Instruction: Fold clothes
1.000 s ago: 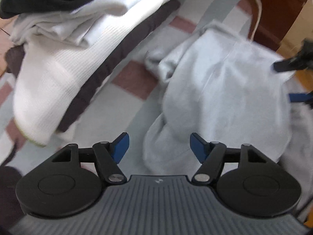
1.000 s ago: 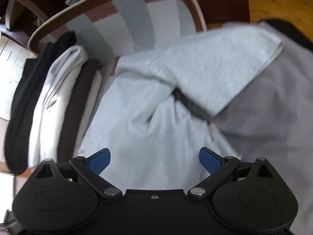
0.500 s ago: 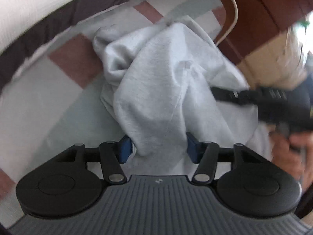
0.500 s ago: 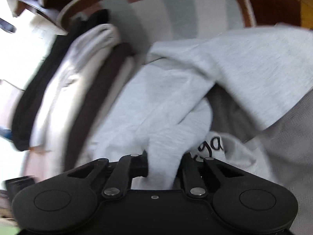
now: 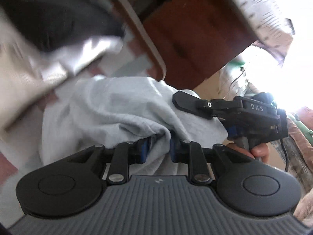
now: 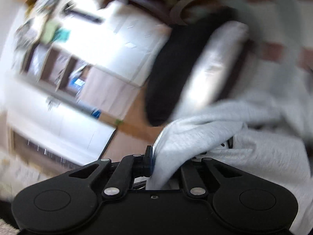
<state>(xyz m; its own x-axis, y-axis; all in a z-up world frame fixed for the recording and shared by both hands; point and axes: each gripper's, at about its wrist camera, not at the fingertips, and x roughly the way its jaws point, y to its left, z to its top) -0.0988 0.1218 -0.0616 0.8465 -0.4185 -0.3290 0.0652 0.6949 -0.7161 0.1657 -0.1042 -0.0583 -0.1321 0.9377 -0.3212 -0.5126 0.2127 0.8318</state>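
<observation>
A checked cloth (image 5: 125,66) covers the surface, its rim meeting a brown wooden panel (image 5: 195,39). Near that rim lies a blurred pile of folded clothes (image 5: 49,45), black on top of white. Beside the pile, the light grey garment (image 5: 109,109) is bunched and raised off the cloth. The left gripper (image 5: 157,149) has just been closing and pinches a fold of it. The right gripper (image 6: 166,164) is clenched on another fold.

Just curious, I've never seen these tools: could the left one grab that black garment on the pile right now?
Probably not. The left gripper is already shut on the light grey garment, whose bunched cloth lies between it and the black garment.
</observation>
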